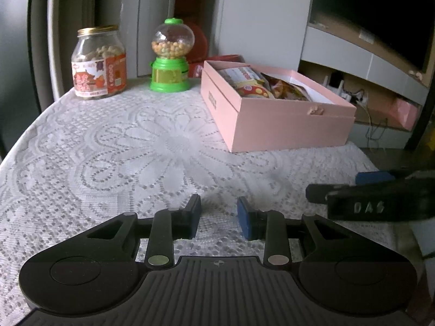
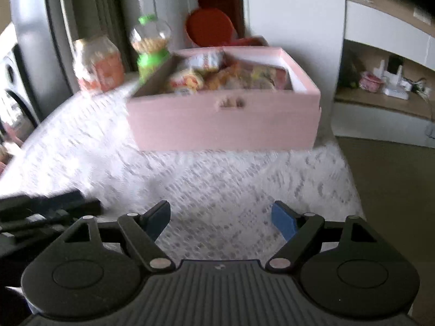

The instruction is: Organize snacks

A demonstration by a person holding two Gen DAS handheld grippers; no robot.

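An open pink box [image 1: 285, 125] [image 2: 225, 125] stands on the lace-covered table and holds several snack packets [image 1: 261, 84] [image 2: 217, 76]. Behind it to the left are a glass jar of snacks [image 1: 99, 62] [image 2: 99, 65] with a gold lid and a green candy dispenser [image 1: 171, 54] [image 2: 151, 49]. My left gripper [image 1: 218, 212] hovers low over the cloth, its jaws narrowly apart with nothing between them. My right gripper [image 2: 220, 212] is open wide and empty, in front of the box's near wall. Its fingers [image 1: 373, 177] show at the right edge of the left wrist view.
The white lace tablecloth [image 1: 136, 149] covers a round table whose edge curves near at left and right. A red round object [image 2: 209, 27] leans behind the box. White shelving with clutter [image 2: 394, 87] stands beyond the table at right. The right wrist view is motion-blurred.
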